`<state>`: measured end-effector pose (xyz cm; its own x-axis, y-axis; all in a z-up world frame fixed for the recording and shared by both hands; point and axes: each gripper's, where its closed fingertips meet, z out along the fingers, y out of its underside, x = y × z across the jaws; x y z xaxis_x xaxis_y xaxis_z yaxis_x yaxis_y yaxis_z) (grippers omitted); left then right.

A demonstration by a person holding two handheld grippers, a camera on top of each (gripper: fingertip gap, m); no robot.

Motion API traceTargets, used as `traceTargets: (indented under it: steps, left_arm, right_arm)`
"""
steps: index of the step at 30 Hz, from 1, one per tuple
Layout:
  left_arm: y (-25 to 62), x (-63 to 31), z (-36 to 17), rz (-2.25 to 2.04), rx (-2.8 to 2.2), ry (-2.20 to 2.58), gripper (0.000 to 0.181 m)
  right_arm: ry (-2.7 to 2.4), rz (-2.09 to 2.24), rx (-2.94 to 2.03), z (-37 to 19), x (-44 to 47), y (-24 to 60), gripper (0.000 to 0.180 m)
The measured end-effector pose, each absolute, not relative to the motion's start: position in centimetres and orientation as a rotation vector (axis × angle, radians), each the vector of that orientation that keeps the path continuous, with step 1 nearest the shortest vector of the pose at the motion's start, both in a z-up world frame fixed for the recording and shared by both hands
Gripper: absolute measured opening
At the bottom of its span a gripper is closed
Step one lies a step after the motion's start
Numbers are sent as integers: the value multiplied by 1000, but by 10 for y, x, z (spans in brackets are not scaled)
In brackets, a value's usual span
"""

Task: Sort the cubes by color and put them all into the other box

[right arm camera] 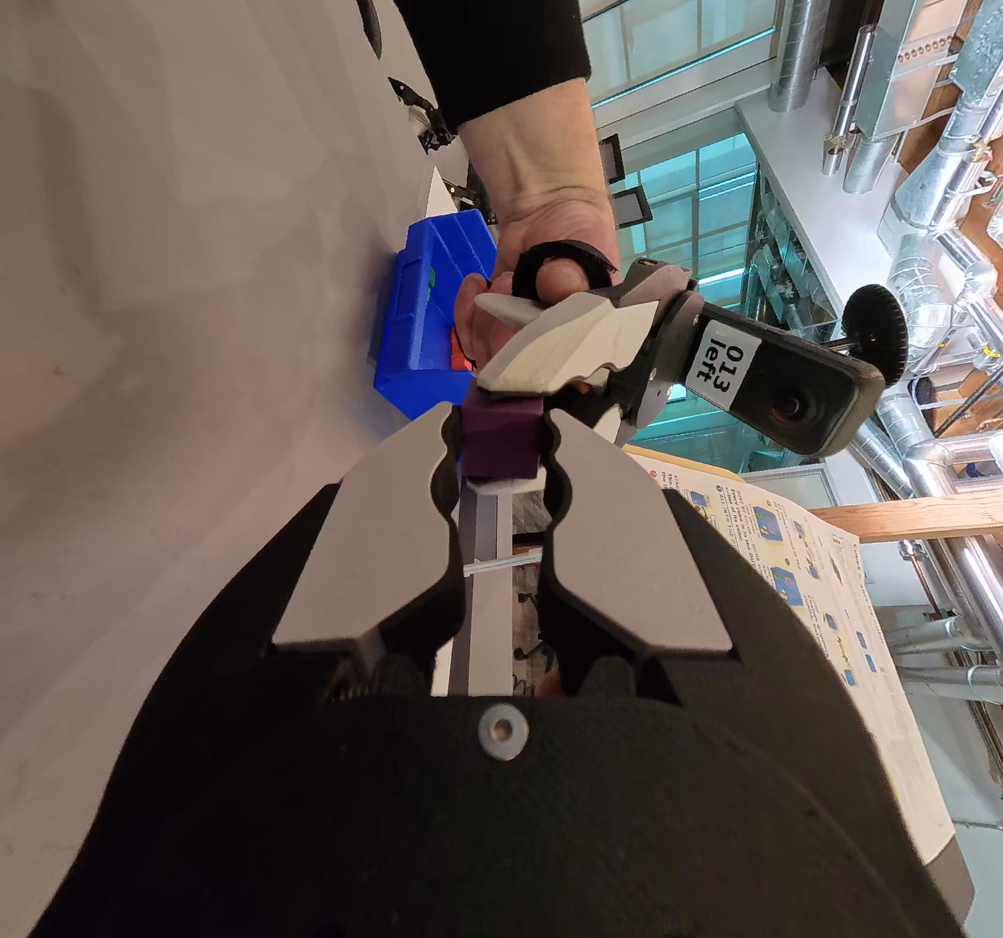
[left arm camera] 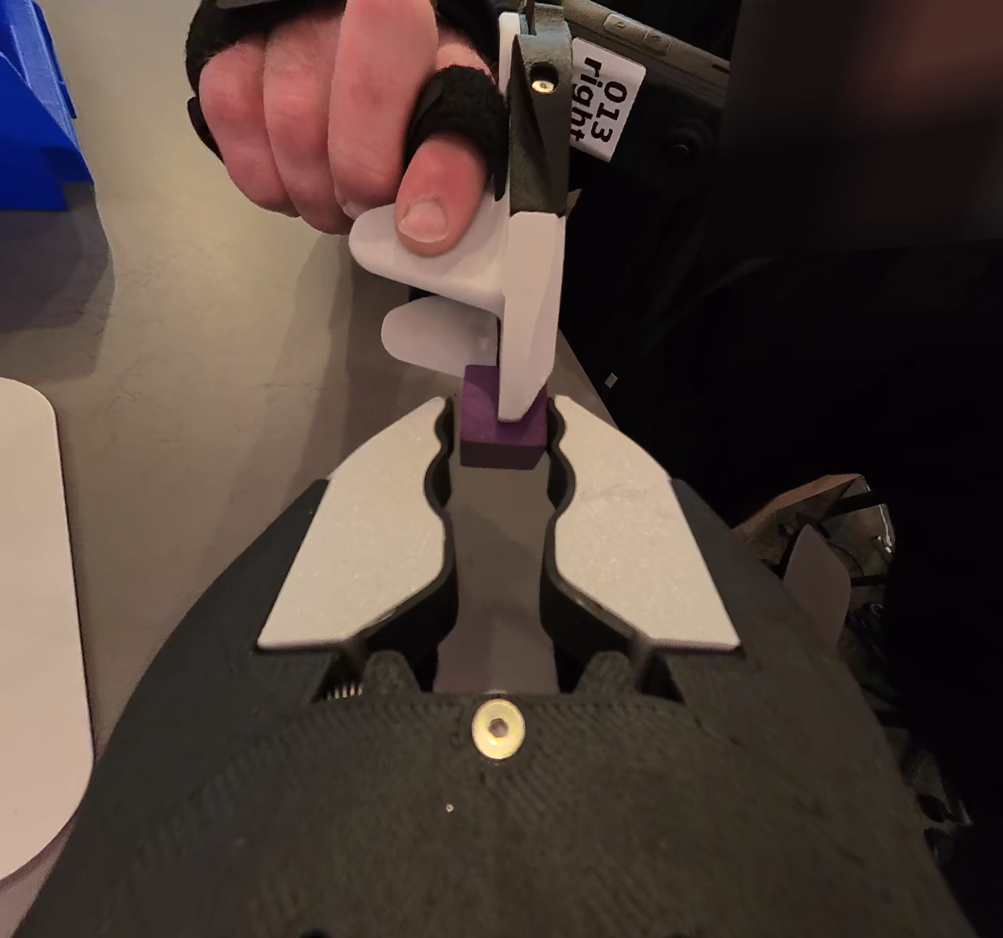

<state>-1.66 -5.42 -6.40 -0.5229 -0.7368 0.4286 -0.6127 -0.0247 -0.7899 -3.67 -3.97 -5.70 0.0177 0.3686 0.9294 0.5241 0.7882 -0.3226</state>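
1. Nearest the lens in the left wrist view, the left claw (left arm camera: 499, 432) has its two fingers on either side of a purple cube (left arm camera: 488, 423), touching or all but touching its flanks, so it reads as clenched on the cube or about to be.
2. From above, the right claw (left arm camera: 488, 369) pinches the same cube, and a hand (left arm camera: 325, 114) strapped into its grip works it (a hand-over in mid-air, by the look of it).
3. From the right wrist view, the right claw (right arm camera: 499, 448) is closed on the purple cube (right arm camera: 499, 445), with the white fingers (right arm camera: 564, 353) of the left claw clamped across the far end.
4. The cube is therefore off the grey worktop (left arm camera: 190, 342), held by both claws, near the worktop's edge.
5. To finish well, one claw should let go only once the other's grip is square on flat faces; a pull while both hold would twist the cube.
6. A blue box (right arm camera: 429, 315) with red and green cubes inside lies well beyond, on the worktop; a white box (left arm camera: 32, 586) sits at the left edge, and which one is the target cannot be told.
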Motion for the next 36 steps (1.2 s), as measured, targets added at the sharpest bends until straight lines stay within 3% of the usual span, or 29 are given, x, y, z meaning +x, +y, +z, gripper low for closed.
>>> traceTargets:
  steps: [2,3,8,16,25,27,36]
  left_arm:
    - [-49,-18,-65,-1554,-1505,2098,47]
    - [-47,-20,-65,-1535,-1504,2092,46]
    - [-32,-36,-52,-1465,-1462,2004,0]
    - [-15,-65,-47,-1276,-1526,1911,0]
    - [-12,-70,-63,-1197,-1593,1931,0]
    - [-12,-71,-68,-1182,-1607,1946,0]
    - [6,-92,-81,-1029,-1700,1919,0]
  right_arm:
    - [-1589,-134,-739,-55,-35,-39,27]
    - [-1583,-144,-742,-53,-33,-38,27]
    - [-1535,-232,-799,-32,1,-13,27]
    - [-1250,-351,-1189,3,156,92,28]
    - [-1021,-280,-1844,-77,296,167,30]
    - [-966,-283,-1905,-85,310,173,50]
    - [-912,-325,-1798,-47,310,163,41]
